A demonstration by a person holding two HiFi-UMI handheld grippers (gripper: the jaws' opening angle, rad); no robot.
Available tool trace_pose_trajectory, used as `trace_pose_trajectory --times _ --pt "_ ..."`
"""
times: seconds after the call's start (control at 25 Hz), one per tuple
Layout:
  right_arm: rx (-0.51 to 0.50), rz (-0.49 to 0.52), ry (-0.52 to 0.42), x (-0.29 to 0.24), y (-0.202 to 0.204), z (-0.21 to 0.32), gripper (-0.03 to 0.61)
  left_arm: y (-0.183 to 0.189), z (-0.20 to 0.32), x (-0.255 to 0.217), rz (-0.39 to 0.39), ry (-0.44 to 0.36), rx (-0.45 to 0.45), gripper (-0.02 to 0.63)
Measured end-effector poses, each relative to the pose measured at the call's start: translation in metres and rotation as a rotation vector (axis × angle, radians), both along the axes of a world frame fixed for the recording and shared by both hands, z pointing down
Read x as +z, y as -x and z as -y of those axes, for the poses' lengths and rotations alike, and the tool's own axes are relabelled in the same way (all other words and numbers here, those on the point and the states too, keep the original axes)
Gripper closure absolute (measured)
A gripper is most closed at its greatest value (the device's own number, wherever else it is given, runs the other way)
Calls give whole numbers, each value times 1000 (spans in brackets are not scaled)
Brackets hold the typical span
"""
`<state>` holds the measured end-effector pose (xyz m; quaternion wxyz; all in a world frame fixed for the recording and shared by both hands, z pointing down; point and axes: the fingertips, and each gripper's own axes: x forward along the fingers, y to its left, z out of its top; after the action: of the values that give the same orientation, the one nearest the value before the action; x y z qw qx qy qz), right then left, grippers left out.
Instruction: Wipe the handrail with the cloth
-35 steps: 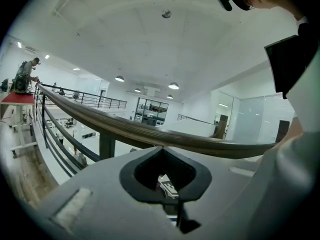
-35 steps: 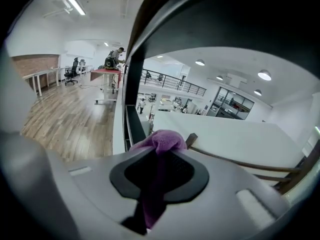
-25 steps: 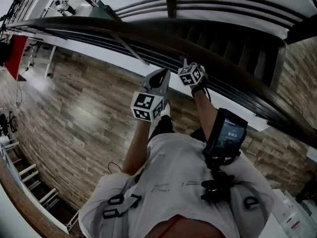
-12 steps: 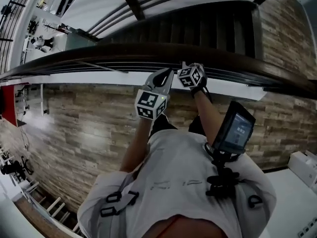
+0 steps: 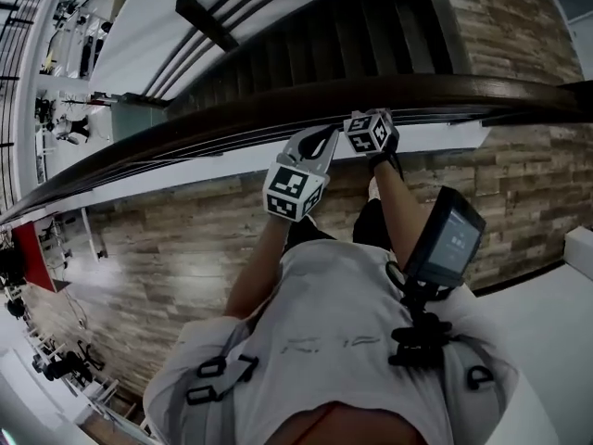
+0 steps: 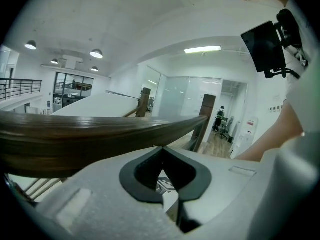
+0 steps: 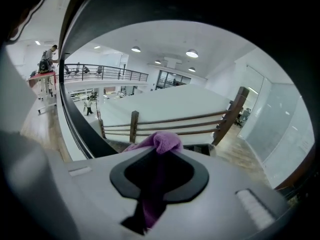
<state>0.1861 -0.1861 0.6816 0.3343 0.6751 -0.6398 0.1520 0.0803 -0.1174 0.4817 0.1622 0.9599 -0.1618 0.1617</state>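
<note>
now | left gripper (image 6: 161,150) jaws together | right gripper (image 7: 161,153) jaws clamp cloth (image 7: 164,140) | dark handrail (image 6: 75,139), plank floor (image 5: 167,239)

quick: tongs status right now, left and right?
Left tongs: closed, nothing held.
Right tongs: closed on the purple cloth.

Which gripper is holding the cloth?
The right gripper: a purple cloth is clamped in it, while the left gripper is shut and empty.

Purple cloth (image 7: 163,141), dark brown grained handrail (image 6: 75,144), grey-brown plank-patterned floor (image 5: 167,248), white shirt (image 5: 324,313).
</note>
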Motion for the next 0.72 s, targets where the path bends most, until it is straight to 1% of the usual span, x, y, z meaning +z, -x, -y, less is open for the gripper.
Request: trace_pose_trajectory --times 0.12,0.24,0.52,0.6,0.72 --pt "61 -19 -7 1 -45 -15 529 -38 -16 2 2 2 76 614" --pt "115 -35 -11 2 -86 -30 529 -67 -33 8 8 15 144 614" --pt "254 -71 -35 -3 -195 -73 529 -139 -73 25 13 47 267 614" --pt "280 -96 -38 -4 -228 -87 529 -163 -85 28 7 50 298 614" --pt "291 -149 -37 -6 -276 -108 529 -201 -103 32 -2 54 343 614"
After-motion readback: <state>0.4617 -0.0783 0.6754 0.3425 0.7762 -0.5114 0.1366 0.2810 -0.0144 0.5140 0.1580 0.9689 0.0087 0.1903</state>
